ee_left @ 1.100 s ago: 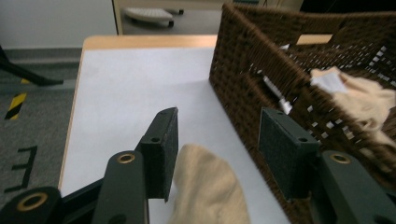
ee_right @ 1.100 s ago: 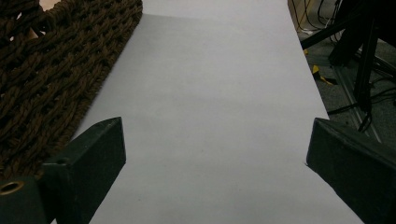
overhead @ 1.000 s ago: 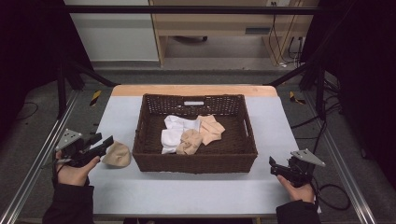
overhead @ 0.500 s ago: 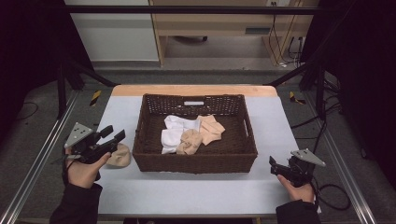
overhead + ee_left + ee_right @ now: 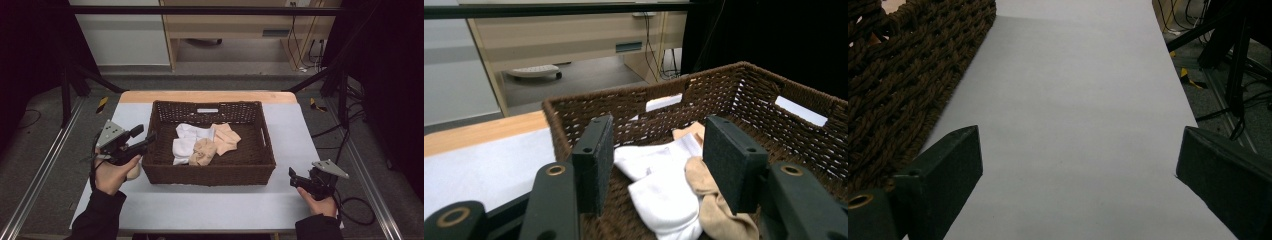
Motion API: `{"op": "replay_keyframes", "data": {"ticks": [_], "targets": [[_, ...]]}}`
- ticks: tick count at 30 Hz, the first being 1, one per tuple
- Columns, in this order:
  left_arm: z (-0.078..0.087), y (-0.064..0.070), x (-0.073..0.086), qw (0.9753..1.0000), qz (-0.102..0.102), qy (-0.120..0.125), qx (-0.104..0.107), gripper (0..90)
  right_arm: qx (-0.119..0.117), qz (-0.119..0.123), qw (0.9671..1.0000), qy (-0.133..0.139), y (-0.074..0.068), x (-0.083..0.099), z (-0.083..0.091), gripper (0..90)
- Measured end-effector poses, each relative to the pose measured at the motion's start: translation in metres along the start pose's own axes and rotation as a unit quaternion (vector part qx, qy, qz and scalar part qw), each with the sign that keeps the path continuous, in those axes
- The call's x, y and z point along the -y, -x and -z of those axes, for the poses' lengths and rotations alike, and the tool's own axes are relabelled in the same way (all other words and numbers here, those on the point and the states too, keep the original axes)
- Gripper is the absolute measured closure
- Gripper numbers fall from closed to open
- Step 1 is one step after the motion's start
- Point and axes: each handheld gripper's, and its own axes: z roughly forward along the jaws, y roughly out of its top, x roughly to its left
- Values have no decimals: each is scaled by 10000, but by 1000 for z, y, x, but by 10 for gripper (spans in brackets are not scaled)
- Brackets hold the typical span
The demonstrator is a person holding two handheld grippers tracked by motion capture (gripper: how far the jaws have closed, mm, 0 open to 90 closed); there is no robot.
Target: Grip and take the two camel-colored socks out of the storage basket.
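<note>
A dark brown wicker basket [image 5: 260, 150] sits in the middle of the pale counter [image 5: 300, 125], with a cut-out handle slot in its far wall. Inside lie white socks [image 5: 185, 142] at the left and tan socks [image 5: 224, 137] at the right, bunched and touching one another; one tan sock [image 5: 202, 152] is crumpled just beside the white ones. Another tan sock [image 5: 133, 171] lies on the counter outside the basket's left wall, mostly hidden by the left hand [image 5: 111, 175].

The left gripper [image 5: 142, 140] is raised off the counter, its jaws pointing right over the basket's left rim. In the left gripper view the jaws stand well apart with nothing between them, framing the white socks [image 5: 659, 187] and a tan sock [image 5: 714, 205] beyond.

The right gripper [image 5: 292, 175] rests low near the counter's front right, apart from the basket, held by the right hand [image 5: 320, 202]. In the right gripper view its jaws are spread wide over bare counter [image 5: 1073, 125], the basket [image 5: 903, 75] at the left.
</note>
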Motion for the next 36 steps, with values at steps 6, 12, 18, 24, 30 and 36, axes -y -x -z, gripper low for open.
{"op": "replay_keyframes", "data": {"ticks": [6, 12, 18, 24, 30, 36], "targets": [[-17, 9, -12, 9999, -82, 32, 97, 460, -18, -41, 10000, 4, 0, 0, 0, 50], [-38, 12, -22, 9999, -125, 25, 112, 455, -26, -47, 10000, 8, 0, 0, 0, 50], [-67, 12, -19, 9996, -182, -157, 137, 451, -26, -33, 10000, 21, 1, 0, 0, 49], [-84, 18, -15, 9990, -241, -274, 245, 446, -34, -40, 10000, 15, 0, 0, 0, 50], [-103, 24, -8, 9979, -370, -434, 315, 442, -36, -39, 10000, 19, 1, 0, 0, 49], [-119, 33, 1, 9960, -452, -660, 389, 441, -31, -51, 10000, 4, 1, -1, -1, 49]]}}
